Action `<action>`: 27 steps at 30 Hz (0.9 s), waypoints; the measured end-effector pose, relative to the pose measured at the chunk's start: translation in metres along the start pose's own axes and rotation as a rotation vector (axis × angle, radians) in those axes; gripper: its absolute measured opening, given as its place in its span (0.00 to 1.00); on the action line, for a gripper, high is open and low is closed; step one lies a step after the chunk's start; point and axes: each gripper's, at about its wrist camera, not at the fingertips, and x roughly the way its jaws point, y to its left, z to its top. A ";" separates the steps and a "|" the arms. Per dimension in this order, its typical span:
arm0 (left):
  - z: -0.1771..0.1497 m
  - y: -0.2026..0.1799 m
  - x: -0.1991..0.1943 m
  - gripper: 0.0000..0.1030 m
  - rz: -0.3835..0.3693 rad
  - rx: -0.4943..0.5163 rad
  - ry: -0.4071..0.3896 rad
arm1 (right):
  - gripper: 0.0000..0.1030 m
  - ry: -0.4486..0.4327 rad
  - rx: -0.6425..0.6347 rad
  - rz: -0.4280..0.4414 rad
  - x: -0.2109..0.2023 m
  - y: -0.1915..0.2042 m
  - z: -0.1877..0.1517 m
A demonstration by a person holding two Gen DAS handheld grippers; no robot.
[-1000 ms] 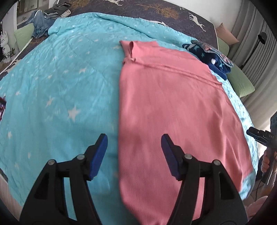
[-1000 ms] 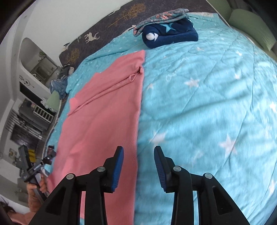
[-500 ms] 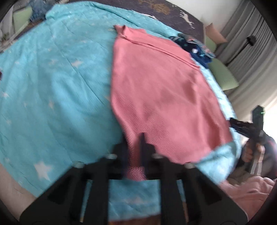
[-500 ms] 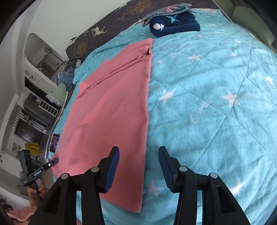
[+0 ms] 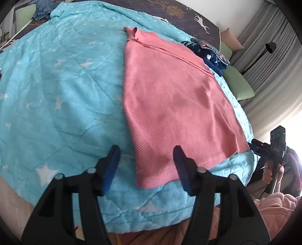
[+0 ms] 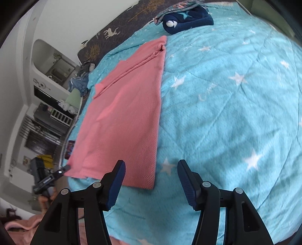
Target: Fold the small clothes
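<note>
Bedding fills both views: a turquoise quilt (image 5: 62,90) printed with white stars covers the bed. On it lies the pink garment (image 5: 175,105), spread flat as a long rectangle, its hem near the quilt's near edge and its seamed end toward the dark headboard (image 5: 181,11). A navy folded pile (image 6: 186,20) sits beyond the garment's far end, apart from it. The left gripper (image 5: 146,165) hangs over the garment's near left corner; its jaws have just been opening and stand apart, gripping nothing. The right gripper (image 6: 151,181) hovers by the near right corner, its jaws also just opened wider, empty.
</note>
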 end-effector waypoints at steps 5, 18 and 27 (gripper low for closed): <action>0.006 0.003 0.007 0.54 -0.022 -0.013 0.001 | 0.60 0.015 0.025 0.092 0.008 -0.003 -0.003; 0.014 -0.007 -0.042 0.04 -0.067 -0.022 -0.109 | 0.04 -0.041 0.187 0.396 -0.012 -0.015 0.017; 0.013 0.002 -0.016 0.10 -0.071 -0.051 -0.004 | 0.14 -0.075 0.221 0.267 -0.030 -0.035 0.009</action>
